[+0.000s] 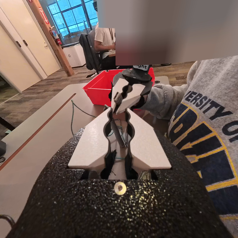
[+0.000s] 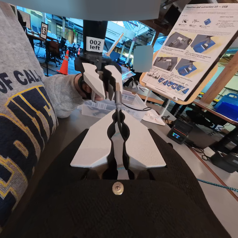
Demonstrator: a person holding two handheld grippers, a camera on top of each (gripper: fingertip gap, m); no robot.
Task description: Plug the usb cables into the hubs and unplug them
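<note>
In the right wrist view my right gripper (image 2: 117, 111) is shut on a black USB cable (image 2: 119, 122). The cable's grey plug (image 2: 117, 97) sticks out past the fingertips, metal end up. My left gripper (image 2: 107, 97) faces it with its fingertips right beside the plug. In the left wrist view my left gripper (image 1: 119, 112) is open, with nothing visibly gripped. The right gripper (image 1: 115, 111) meets it tip to tip and holds the plug (image 1: 117, 98). A grey ribbed cable section (image 1: 116, 132) shows through the gap. No hub is in view.
A red bin (image 1: 97, 92) stands on the table (image 1: 38, 115) behind the grippers, and a clear plastic bin (image 2: 103, 109) on the other side. An instruction board (image 2: 186, 51), a small black device (image 2: 179, 134) and a green braided cord (image 1: 72, 115) are nearby. The person's grey sweatshirt (image 1: 199, 128) is close. My two grippers' fingertips are within a few centimetres of each other.
</note>
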